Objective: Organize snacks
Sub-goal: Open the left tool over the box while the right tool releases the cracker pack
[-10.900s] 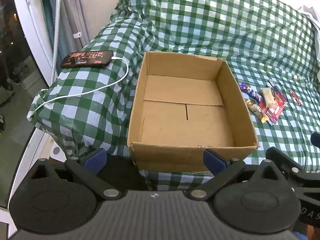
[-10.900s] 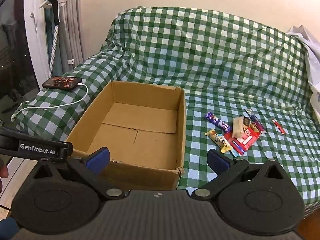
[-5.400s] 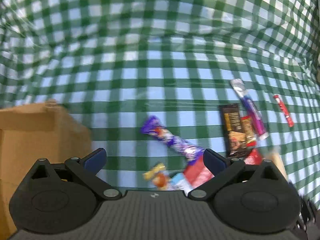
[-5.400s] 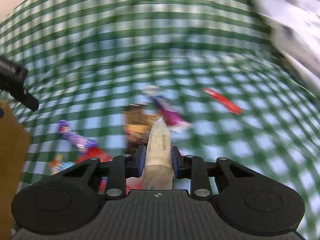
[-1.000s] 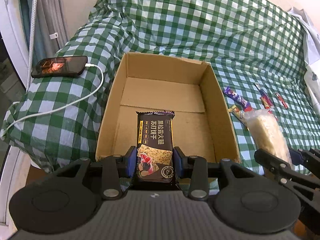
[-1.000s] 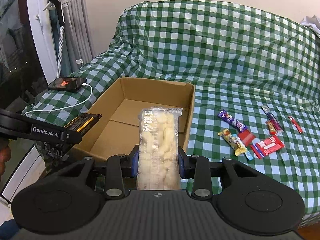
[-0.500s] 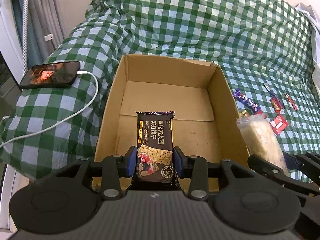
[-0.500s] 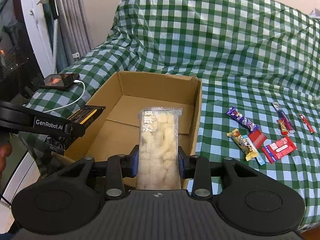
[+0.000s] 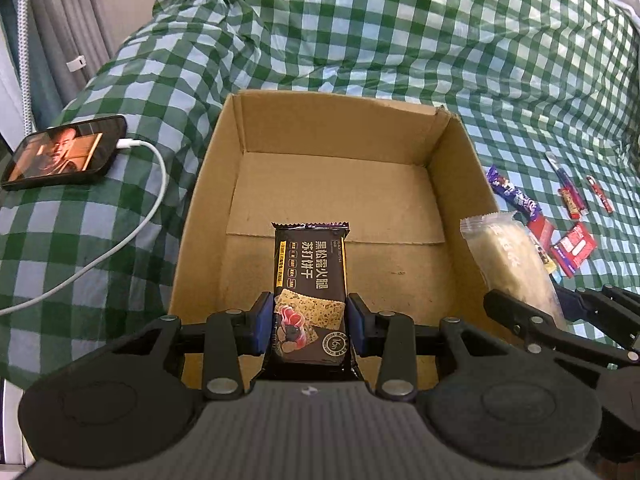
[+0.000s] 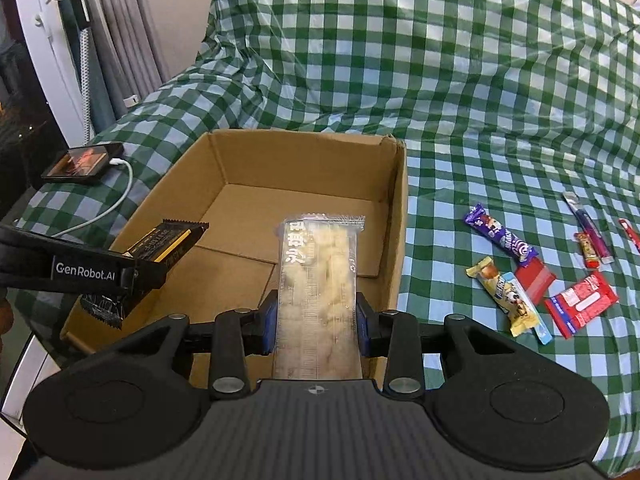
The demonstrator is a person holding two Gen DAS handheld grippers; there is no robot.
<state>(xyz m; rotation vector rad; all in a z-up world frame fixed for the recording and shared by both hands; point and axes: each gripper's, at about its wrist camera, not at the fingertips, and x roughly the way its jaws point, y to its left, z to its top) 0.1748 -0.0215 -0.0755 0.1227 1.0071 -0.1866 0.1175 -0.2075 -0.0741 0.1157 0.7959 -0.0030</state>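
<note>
Both my grippers have moved closer over the empty cardboard box point(image 9: 456, 184) (release should come next): left gripper point(image 9: 310, 330) pinching the black cracker packet point(image 9: 310, 280), right gripper point(image 10: 316, 328) pinching the clear rice-cake bar point(image 10: 318, 280), above its near edge.

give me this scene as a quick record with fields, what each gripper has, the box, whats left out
left gripper: shut on black cracker packet, above the box's near end
right gripper: shut on clear snack bag, above the box's near right part
cardboard box: open, nothing inside
left out: purple bar, red packet and other small snacks on the checked cloth, right of the box
phone: left of the box, cable plugged in
</note>
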